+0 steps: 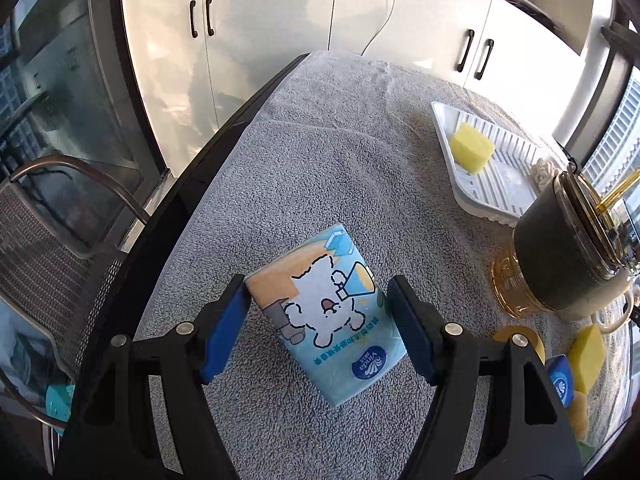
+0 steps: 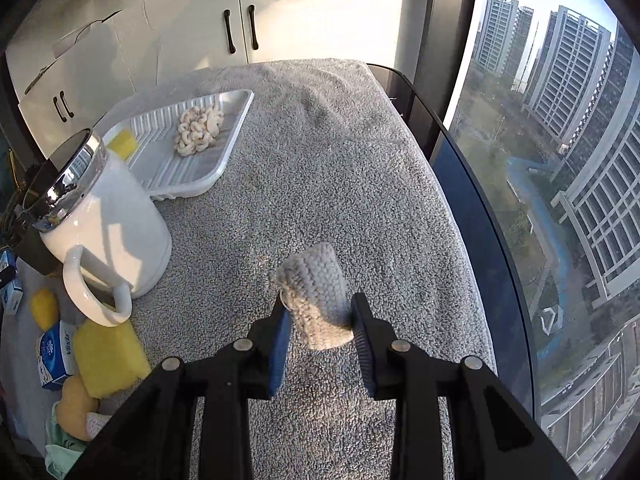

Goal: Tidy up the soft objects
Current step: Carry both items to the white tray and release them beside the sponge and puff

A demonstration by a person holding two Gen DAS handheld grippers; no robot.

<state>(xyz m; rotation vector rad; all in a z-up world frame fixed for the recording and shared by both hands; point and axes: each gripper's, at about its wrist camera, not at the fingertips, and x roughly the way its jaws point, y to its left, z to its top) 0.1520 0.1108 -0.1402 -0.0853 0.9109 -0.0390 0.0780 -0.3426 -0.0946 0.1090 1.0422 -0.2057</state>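
Left gripper (image 1: 318, 324) fingers half spread, clamped on pale blue cartoon-print soft tissue pack (image 1: 320, 316), lifted over grey towel-covered bench (image 1: 320, 184). Right gripper (image 2: 320, 336) fingers squeezed tight on grey knitted cloth roll (image 2: 316, 292). Both likely bound for white ribbed tray (image 2: 224, 152) near far bench edge, already holding yellow sponge block (image 1: 472, 146) and cream knotted cord bundle (image 2: 198, 130).

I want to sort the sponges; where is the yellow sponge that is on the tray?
In the left wrist view the yellow sponge lies at the near left end of the white tray, upper right, behind the dark jar.
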